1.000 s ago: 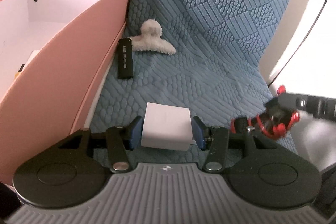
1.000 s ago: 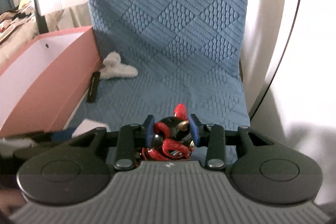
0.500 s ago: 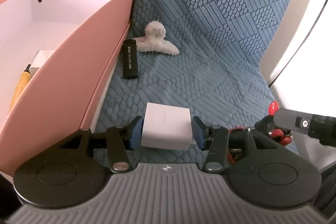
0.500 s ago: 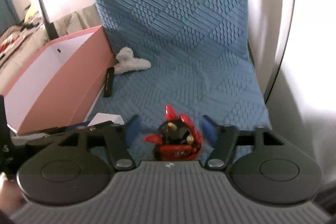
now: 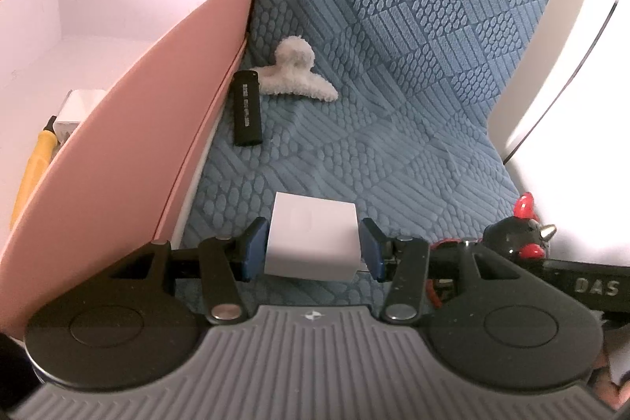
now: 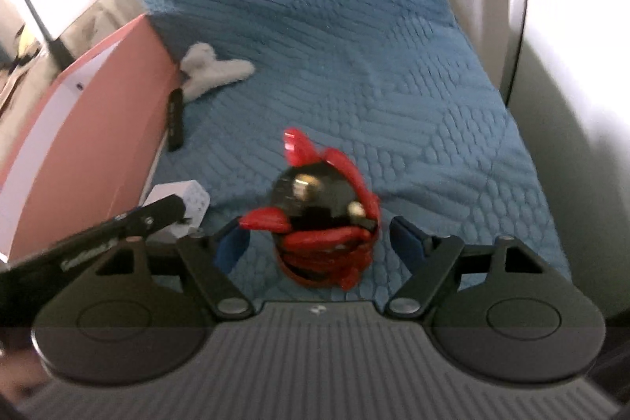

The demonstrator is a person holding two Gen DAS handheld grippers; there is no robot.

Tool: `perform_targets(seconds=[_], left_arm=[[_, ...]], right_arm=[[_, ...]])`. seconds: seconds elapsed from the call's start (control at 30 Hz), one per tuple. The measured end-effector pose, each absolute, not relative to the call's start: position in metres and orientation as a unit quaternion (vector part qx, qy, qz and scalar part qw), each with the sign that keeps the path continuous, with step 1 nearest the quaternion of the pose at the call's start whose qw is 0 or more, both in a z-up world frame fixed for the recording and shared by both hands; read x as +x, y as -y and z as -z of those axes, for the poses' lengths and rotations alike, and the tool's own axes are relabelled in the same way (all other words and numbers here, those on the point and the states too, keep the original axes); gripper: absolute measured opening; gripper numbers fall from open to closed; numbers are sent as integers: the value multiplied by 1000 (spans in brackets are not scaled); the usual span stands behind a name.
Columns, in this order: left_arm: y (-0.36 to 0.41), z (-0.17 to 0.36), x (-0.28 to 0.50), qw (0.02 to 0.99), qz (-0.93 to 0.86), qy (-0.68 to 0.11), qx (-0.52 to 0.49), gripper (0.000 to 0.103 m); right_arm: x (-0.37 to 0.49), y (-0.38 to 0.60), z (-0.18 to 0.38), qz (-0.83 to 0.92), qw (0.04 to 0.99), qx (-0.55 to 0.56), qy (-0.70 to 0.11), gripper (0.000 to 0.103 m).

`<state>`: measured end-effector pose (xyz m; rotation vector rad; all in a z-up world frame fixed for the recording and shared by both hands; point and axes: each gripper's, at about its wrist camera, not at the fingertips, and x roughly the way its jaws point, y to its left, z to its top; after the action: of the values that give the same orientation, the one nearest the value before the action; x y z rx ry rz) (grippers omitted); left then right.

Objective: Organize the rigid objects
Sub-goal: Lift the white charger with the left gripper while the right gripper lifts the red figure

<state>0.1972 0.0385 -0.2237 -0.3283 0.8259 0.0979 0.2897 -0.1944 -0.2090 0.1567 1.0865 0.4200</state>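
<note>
Blue quilted fabric [image 5: 393, 73] covers the surface on which everything lies. The left gripper [image 5: 313, 247] is closed on one white cube [image 5: 313, 241], its two blue pads pressed against the cube's opposite sides, just beside the near corner of the pink box [image 5: 130, 144].

The right gripper [image 6: 321, 243] stands wide open, with a gap between each blue pad and the one black-and-red figurine [image 6: 321, 215] that sits between them on the fabric; the right wrist view is blurred, so whether the figurine stands quite upright is hard to say. In the left wrist view the same figurine [image 5: 516, 231] shows just to the right of the left gripper, and in the right wrist view the white cube [image 6: 183, 207] appears at lower left, near the box wall.

Farther off on the fabric lie one black lighter [image 5: 247, 108], lengthwise along the box's outer wall, and one fluffy white hair claw [image 5: 295, 71] touching or nearly touching its far end.

Inside the pink box are two things: one yellow-handled tool [image 5: 33, 164] and one small white block [image 5: 76, 109], both against the near side and partly hidden by the wall.
</note>
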Motion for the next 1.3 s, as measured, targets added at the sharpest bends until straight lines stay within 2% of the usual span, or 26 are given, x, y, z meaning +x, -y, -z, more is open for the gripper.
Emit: perform_targets(seconds=[0.1, 0.2, 0.33, 0.87, 0.97, 1.07, 1.3], left_arm=[[-39, 224, 198, 901, -45, -400, -162, 56], [-40, 225, 198, 901, -41, -400, -165, 56], [-42, 227, 198, 899, -40, -401, -172, 56], [-48, 203, 199, 901, -14, -396, -176, 56], [-48, 192, 202, 905, -3, -394, -163, 56], [-50, 181, 204, 909, 4, -388, -151, 56], [-58, 177, 202, 912, 25, -380, -154, 56]], right_arm=[[292, 191, 213, -193, 834, 75, -512, 73], [292, 186, 215, -183, 839, 57, -510, 64], [291, 190, 213, -176, 842, 54, -506, 59], [286, 195, 194, -152, 864, 42, -478, 58], [284, 191, 188, -153, 864, 38, -478, 55], [280, 186, 183, -163, 870, 38, -463, 45], [285, 184, 181, -156, 875, 35, -457, 46]])
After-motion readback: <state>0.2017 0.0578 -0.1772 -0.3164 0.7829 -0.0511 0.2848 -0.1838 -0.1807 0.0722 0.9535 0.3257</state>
